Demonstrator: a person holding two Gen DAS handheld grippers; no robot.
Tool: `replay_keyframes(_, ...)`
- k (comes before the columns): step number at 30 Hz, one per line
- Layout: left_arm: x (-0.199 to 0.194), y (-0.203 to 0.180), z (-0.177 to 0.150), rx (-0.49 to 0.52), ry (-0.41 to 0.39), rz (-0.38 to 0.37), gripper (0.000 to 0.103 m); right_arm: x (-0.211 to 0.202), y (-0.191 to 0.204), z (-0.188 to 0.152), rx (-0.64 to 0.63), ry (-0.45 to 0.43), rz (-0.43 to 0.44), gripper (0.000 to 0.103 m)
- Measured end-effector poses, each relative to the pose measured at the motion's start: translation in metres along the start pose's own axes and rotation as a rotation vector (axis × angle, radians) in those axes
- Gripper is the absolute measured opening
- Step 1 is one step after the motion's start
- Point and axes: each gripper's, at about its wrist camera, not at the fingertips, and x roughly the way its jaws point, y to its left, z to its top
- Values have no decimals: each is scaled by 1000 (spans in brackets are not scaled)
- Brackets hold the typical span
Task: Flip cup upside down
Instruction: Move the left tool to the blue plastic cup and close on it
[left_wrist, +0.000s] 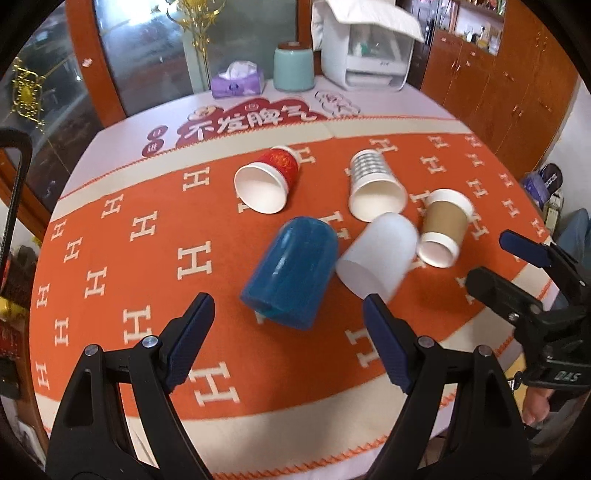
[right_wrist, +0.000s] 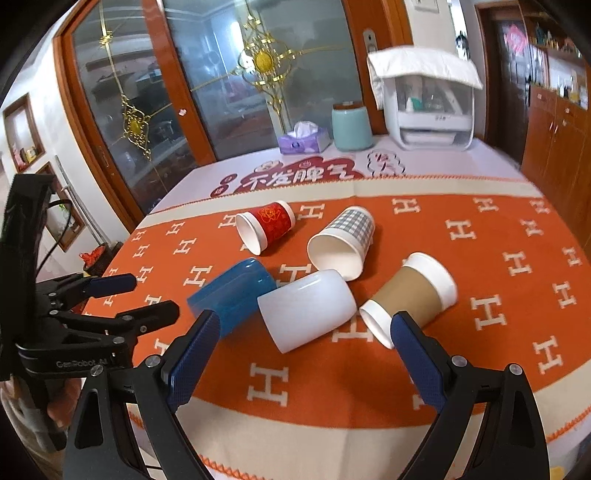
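Note:
Several cups lie on their sides on the orange cloth: a blue cup (left_wrist: 291, 271) (right_wrist: 231, 295), a white cup (left_wrist: 378, 254) (right_wrist: 306, 308), a brown paper cup (left_wrist: 445, 227) (right_wrist: 410, 295), a red paper cup (left_wrist: 267, 179) (right_wrist: 264, 225) and a grey checked paper cup (left_wrist: 375, 184) (right_wrist: 341, 242). My left gripper (left_wrist: 288, 306) is open and empty, just in front of the blue cup; it also shows in the right wrist view (right_wrist: 144, 295). My right gripper (right_wrist: 306, 325) is open and empty, straddling the white cup's near end; it also shows in the left wrist view (left_wrist: 491, 258).
The table (left_wrist: 110, 206) carries an orange H-patterned cloth. At its far edge stand a purple tissue box (left_wrist: 238, 81), a teal canister (left_wrist: 294, 66) and a white appliance (left_wrist: 365, 48). Glass doors and wooden cabinets lie behind.

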Motion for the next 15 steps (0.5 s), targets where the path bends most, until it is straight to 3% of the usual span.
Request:
replay_keyframes(8, 70, 14, 30, -26, 196, -122, 80, 58, -16, 21, 69, 80, 26, 95)
replay_keyframes(15, 112, 8, 42, 20, 273, -104, 80, 102, -30, 25, 108, 143, 31, 95)
